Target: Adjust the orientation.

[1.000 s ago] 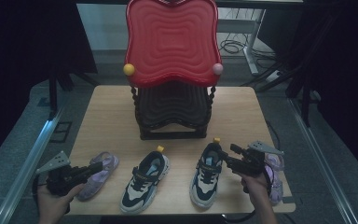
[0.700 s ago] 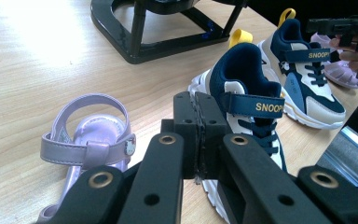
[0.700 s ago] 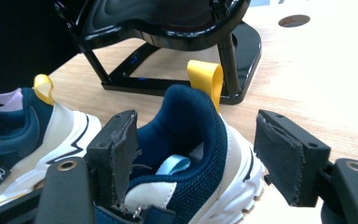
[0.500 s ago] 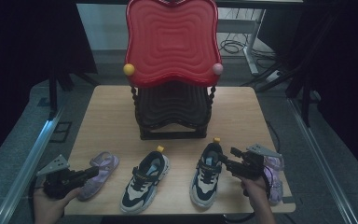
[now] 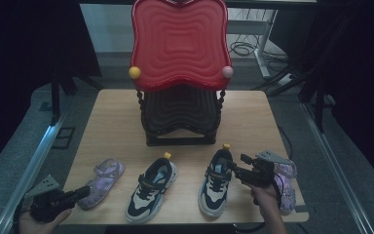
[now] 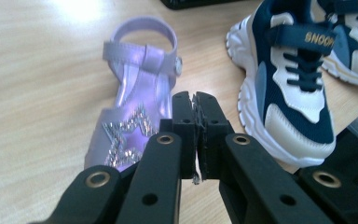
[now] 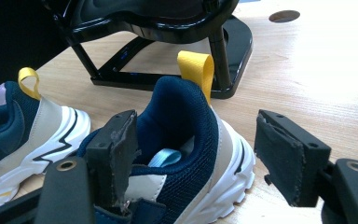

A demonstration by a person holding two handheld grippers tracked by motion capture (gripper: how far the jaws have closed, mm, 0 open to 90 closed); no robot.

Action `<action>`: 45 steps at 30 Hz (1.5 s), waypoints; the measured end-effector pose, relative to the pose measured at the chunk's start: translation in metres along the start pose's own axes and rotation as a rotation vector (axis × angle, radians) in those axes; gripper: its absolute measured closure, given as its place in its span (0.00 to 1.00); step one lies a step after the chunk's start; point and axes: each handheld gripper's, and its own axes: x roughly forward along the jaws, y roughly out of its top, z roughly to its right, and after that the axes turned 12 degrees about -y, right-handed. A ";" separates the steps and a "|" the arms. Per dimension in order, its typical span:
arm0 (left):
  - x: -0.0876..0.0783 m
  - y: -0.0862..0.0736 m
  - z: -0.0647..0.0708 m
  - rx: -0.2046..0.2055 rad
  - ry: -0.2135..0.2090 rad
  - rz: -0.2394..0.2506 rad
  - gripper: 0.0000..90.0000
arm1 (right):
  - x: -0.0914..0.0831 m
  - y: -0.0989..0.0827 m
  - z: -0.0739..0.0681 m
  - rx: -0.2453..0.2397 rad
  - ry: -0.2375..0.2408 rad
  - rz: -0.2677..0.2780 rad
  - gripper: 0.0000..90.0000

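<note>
Right gripper view, navy sneaker [image 7: 186, 140], yellow heel loop [image 7: 196, 70]

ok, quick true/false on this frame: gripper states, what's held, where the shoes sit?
1. The left gripper is shut with nothing in it. True.
2. The right gripper is clamped on the right sneaker. False: its fingers stand open, one inside the shoe's opening, one outside the heel.
3. Both sneakers sit on the shoe rack. False: they are on the table, in front of the rack.
4. The left sandal lies at the left end of the shoe row. True.
5. The left sneaker has a red heel loop. False: it is yellow.
</note>
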 end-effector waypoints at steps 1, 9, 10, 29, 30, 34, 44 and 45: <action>0.000 0.000 0.000 0.000 0.000 0.000 0.97 | 0.000 0.000 0.000 0.000 0.000 0.000 0.34; 0.025 -0.009 -0.001 -0.024 -0.017 -0.099 0.97 | 0.002 -0.001 0.001 0.000 -0.014 -0.012 0.34; 0.028 -0.010 -0.002 -0.026 -0.020 -0.107 0.97 | 0.002 -0.002 0.000 -0.002 -0.015 -0.013 0.34; 0.042 -0.018 -0.006 -0.036 -0.004 -0.215 0.97 | 0.004 -0.004 0.002 0.004 -0.028 -0.025 0.34; 0.042 -0.019 -0.007 -0.039 -0.006 -0.212 0.97 | 0.005 -0.004 0.003 0.005 -0.030 -0.024 0.34; 0.042 -0.021 -0.006 -0.049 -0.007 -0.213 0.96 | 0.005 -0.004 0.003 0.007 -0.033 -0.024 0.34; 0.041 -0.025 -0.006 -0.039 0.029 -0.214 0.99 | 0.005 -0.004 0.004 0.012 -0.034 -0.027 0.34; 0.041 -0.025 -0.006 -0.039 0.029 -0.214 0.99 | 0.005 -0.004 0.004 0.012 -0.034 -0.027 0.34</action>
